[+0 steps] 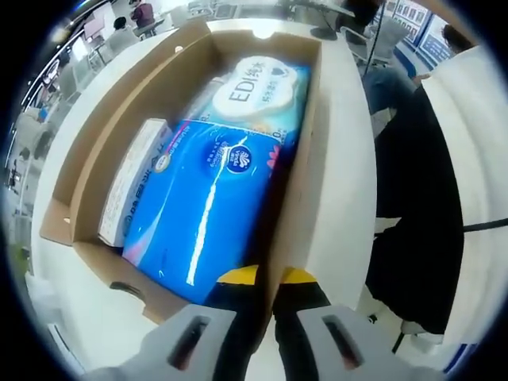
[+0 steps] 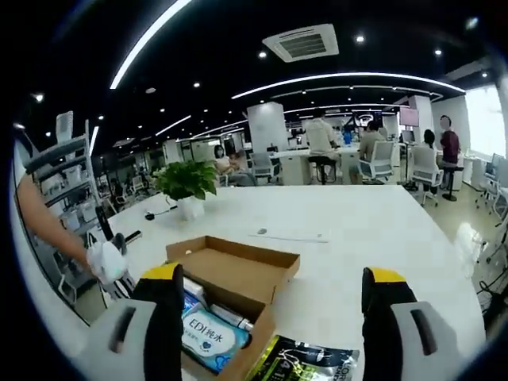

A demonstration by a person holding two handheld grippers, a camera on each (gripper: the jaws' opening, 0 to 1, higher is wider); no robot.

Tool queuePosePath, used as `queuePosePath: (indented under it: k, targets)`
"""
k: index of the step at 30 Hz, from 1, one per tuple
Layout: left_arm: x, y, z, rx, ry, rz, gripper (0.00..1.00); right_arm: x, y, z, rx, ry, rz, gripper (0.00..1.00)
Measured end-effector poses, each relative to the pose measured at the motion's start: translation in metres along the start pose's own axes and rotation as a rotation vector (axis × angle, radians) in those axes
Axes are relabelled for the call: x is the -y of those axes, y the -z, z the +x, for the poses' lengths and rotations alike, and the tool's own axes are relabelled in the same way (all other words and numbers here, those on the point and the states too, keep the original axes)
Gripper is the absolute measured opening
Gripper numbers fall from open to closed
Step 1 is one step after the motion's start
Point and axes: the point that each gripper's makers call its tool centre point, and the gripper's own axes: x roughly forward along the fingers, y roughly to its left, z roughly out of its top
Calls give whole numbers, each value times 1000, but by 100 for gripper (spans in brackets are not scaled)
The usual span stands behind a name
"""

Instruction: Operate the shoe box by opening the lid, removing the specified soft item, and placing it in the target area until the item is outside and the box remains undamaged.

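The open cardboard shoe box (image 1: 79, 151) lies under my left gripper (image 1: 270, 278). Inside it are a large blue soft tissue pack (image 1: 210, 214), a light blue EDI wipes pack (image 1: 258, 91) beyond it, and a white carton (image 1: 131, 178) along one wall. The left jaws are nearly closed, with a box wall (image 1: 305, 175) between the yellow tips. In the right gripper view the box (image 2: 230, 266) sits low, lid folded back, and the EDI pack (image 2: 208, 337) shows inside. My right gripper (image 2: 274, 278) hovers above it, jaws wide apart and empty.
A dark green foil packet (image 2: 305, 361) lies on the white table (image 2: 357, 230) beside the box. A potted plant (image 2: 186, 184) stands at the far left of the table. A gloved hand (image 2: 103, 260) is at the left. People sit at desks behind.
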Motion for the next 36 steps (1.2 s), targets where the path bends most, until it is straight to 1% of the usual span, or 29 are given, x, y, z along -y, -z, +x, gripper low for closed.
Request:
queuePosePath:
  k: [1,3,7,10,11,13,14,17,19,21,22,24,26,29,30,31,32,33,34,35,36]
  targets:
    - [0,0,0,-3,1,-3,5,1,0,-1,-17,17,-10,94]
    - [0,0,1,-4,-1,-1,5,-5,-7,-5,-5,-6,9,90]
    - [1,0,0,-3,-4,8,4,-8,-14,-9,-1,2,4,90]
    - [0,0,0,-6,-7,13,4,-8,-8,-10,-54,16,-36,89]
    - [0,0,1,-6,-7,14,4,-9,-7,-10,-65,18,-48,87]
    - [1,0,1,-6,-8,18,4,-16,-8,-10,-60,-1,-72,79]
    - [1,0,1,-7,-9,18,4,-17,-8,-10,-63,0,-73,77]
    - [0,0,1,-8,-10,16,4,-18,1,-7,-110,0,-116,71]
    - [0,0,1,-8,-13,16,4,-21,4,-5,-124,-19,-161,67]
    - [0,0,1,-10,-16,17,4,-22,10,-2,-168,-25,-205,65]
    - [0,-1,0,-9,-17,18,4,-26,12,0,-183,-49,-225,64]
    - [0,0,1,-12,-19,17,4,-30,7,4,-167,-50,-252,65]
    - [0,0,1,-14,-21,17,4,-33,1,6,-151,-60,-265,63]
    - [0,1,1,-17,-23,17,4,-31,-6,10,-156,-54,-269,52]
    - [0,1,1,-18,-23,16,4,-32,-7,11,-155,-71,-257,49]
    - [0,1,1,-18,-24,18,4,-41,-9,11,-148,-118,-211,49]
    - [-1,1,1,-20,-25,17,4,-55,-13,11,-135,-205,-162,50]
    - [0,1,1,-21,-25,18,4,-61,-14,10,-138,-245,-144,50]
    - [0,1,1,-19,-24,21,4,-64,-12,10,-159,-269,-157,50]
    - [0,1,1,-15,-25,25,4,-62,-12,12,-166,-257,-174,49]
    - [0,1,1,-15,-24,32,4,-57,-6,16,-191,-236,-254,46]
